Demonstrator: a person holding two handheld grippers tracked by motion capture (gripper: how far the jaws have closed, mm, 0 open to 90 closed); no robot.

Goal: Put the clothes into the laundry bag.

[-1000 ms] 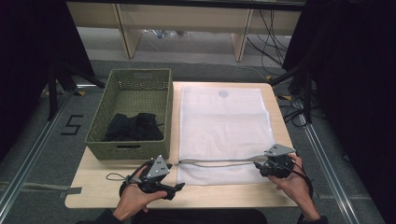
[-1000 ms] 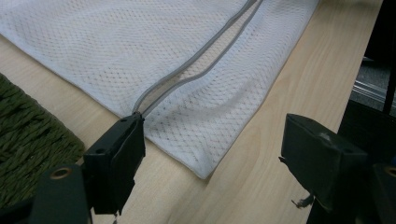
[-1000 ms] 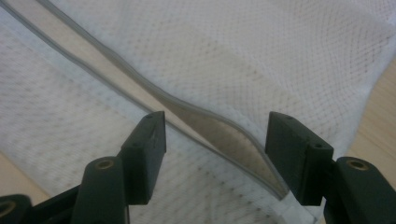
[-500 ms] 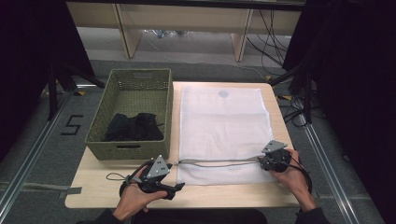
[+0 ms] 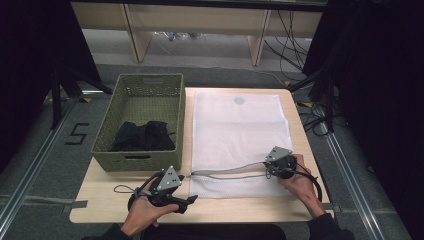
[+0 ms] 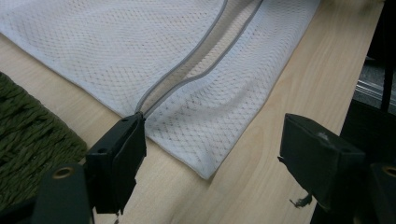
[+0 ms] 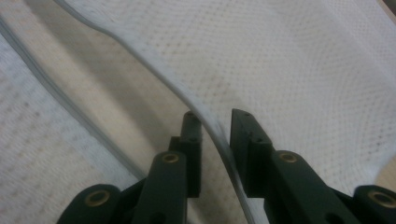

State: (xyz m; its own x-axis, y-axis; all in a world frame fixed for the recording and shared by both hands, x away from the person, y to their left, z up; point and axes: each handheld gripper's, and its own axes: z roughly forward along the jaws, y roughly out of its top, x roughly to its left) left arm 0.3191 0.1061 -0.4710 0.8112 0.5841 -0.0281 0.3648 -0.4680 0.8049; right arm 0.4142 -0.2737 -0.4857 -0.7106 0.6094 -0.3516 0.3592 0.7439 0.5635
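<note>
- The white mesh laundry bag point(image 5: 239, 140) lies flat on the wooden surface point(image 5: 300, 125), just beside the green woven basket point(image 5: 142, 120), which holds dark clothes point(image 5: 145, 136).
- The left hand-held gripper point(image 5: 186, 190) is spread wide at the bag's near corner, one jaw touching the zipper end point(image 6: 138, 113).
- The right hand-held gripper point(image 7: 215, 122) has just been closing; its jaws stand narrowly around the grey zipper edge point(image 7: 205, 123), not clearly pressing on it.

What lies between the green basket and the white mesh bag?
High view: a bare strip of wooden table separates the green basket from the white mesh bag; nothing lies on it.
</note>
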